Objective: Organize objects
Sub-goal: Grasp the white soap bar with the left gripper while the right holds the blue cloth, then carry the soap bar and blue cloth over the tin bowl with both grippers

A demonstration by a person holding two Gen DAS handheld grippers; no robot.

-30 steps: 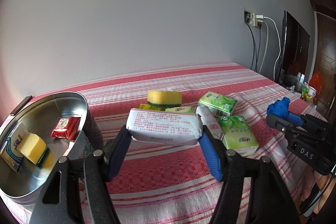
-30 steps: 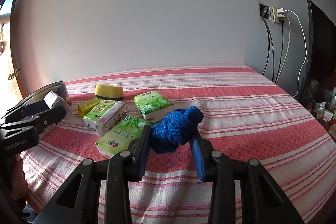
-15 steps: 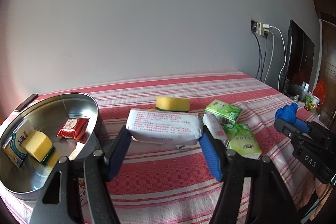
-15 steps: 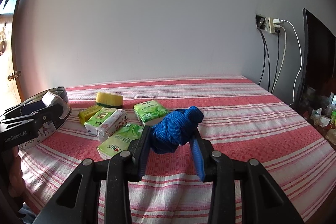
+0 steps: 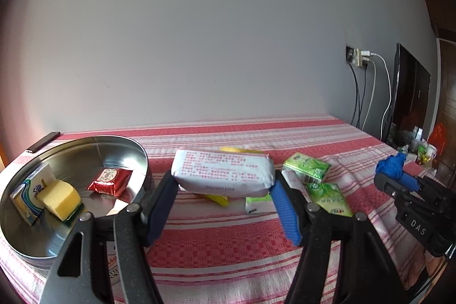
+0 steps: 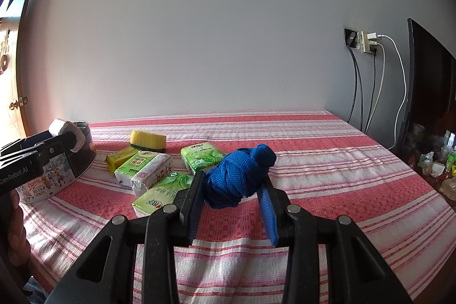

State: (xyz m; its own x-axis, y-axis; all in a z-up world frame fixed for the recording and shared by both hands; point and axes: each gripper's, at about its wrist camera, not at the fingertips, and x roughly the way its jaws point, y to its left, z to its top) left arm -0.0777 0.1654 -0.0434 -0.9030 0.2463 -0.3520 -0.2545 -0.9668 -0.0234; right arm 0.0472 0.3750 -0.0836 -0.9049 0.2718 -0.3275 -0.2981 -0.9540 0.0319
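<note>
A knotted blue cloth point(image 6: 240, 175) is clamped between the blue pads of the right gripper point(image 6: 233, 191), above the red-and-white striped bed point(image 6: 327, 161). Near the bed's left edge, a cookie tin point(image 6: 57, 175) is seen behind the left gripper point(image 6: 61, 137), which is closed on a white packet point(image 6: 58, 126). Between tin and cloth, green tissue packs point(image 6: 202, 157), a white pack point(image 6: 152, 173), a yellow packet point(image 6: 121, 157) and a yellow sponge point(image 6: 148, 140) are laid close together

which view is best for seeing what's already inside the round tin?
Left wrist. It looks down into the open tin, showing the red sachet, a yellow sponge and a small box. The right wrist sees only the tin's printed outer wall, partly behind the left gripper; its contents are hidden.
</note>
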